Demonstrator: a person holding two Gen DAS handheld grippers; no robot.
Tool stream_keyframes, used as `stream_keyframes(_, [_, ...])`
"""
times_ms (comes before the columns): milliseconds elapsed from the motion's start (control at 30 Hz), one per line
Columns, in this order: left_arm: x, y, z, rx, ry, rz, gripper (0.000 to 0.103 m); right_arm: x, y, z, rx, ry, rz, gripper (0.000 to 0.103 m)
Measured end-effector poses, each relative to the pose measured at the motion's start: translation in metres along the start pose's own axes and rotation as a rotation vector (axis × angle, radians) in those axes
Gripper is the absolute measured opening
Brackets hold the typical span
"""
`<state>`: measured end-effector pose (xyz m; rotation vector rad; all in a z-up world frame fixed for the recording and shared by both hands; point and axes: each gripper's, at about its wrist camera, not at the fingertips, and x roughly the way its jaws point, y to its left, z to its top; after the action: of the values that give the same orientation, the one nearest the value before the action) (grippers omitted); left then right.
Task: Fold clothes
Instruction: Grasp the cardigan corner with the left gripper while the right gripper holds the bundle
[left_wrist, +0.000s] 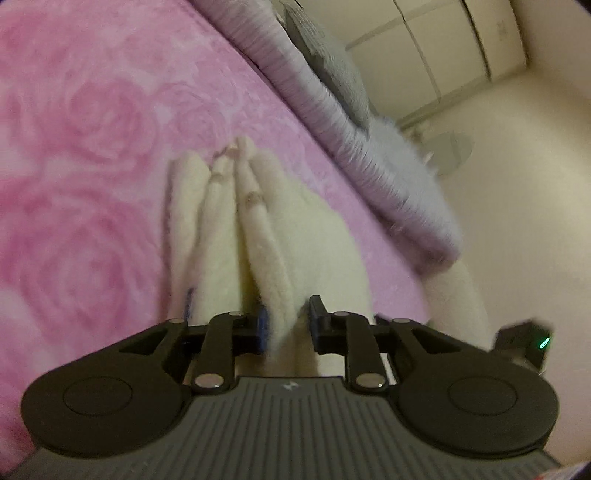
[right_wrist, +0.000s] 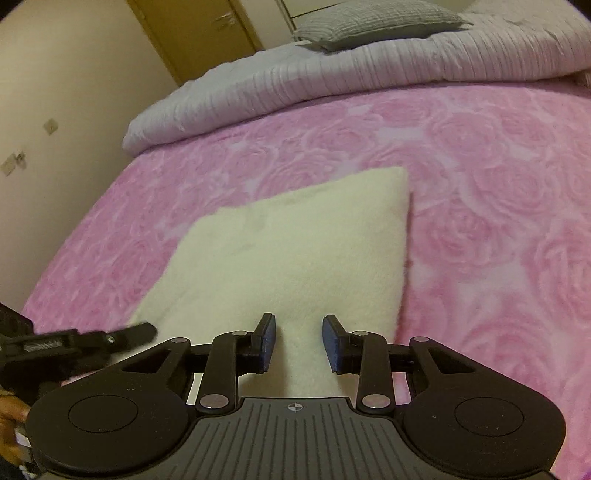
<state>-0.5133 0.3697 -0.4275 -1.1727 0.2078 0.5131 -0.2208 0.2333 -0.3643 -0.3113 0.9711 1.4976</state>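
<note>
The folded cream fleece garment (right_wrist: 280, 254) lies flat on the pink rose-patterned bed blanket (right_wrist: 480, 206), its near edge at 6 o'clock in the right wrist view. The right gripper (right_wrist: 298, 341) hovers over that edge, jaws parted and empty. The left gripper (left_wrist: 286, 325), jaws partly closed, pinches the garment's layered edge at 6 o'clock; the lavender ribbed quilt (left_wrist: 369, 140) runs toward 1 o'clock.

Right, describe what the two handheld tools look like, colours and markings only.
Both tools match: the left tool and right tool have matte black linkage arms with silver pivot pins, round black discs at each side, and a ribbed dark grey body bearing a small white emblem. Their finger pads are blue. A green light glows on a black part at the left view's right edge.
</note>
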Motion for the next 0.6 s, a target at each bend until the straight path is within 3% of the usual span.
stream_keyframes(67, [-0.002, 0.004, 0.007, -0.041, -0.003, -0.014, 0.020, -0.010, -0.015, 0.000, 0.064, -0.005, 0.049, 0.034])
stream_keyframes(233, [-0.007, -0.001, 0.019, 0.002, -0.005, 0.001, 0.017, -0.028, -0.069, 0.014, 0.216, -0.044, -0.032, 0.034])
stream_keyframes(300, [-0.009, -0.003, 0.023, 0.027, -0.005, 0.008, 0.012, -0.020, -0.086, 0.010, 0.235, 0.037, -0.013, 0.034])
stream_keyframes(400, [-0.012, -0.007, 0.029, 0.065, -0.006, 0.019, 0.010, -0.003, -0.084, -0.003, 0.213, 0.101, 0.019, 0.033])
stream_keyframes(600, [-0.036, -0.003, 0.031, 0.106, -0.045, 0.065, 0.010, 0.003, -0.061, 0.000, 0.070, 0.085, 0.004, 0.033])
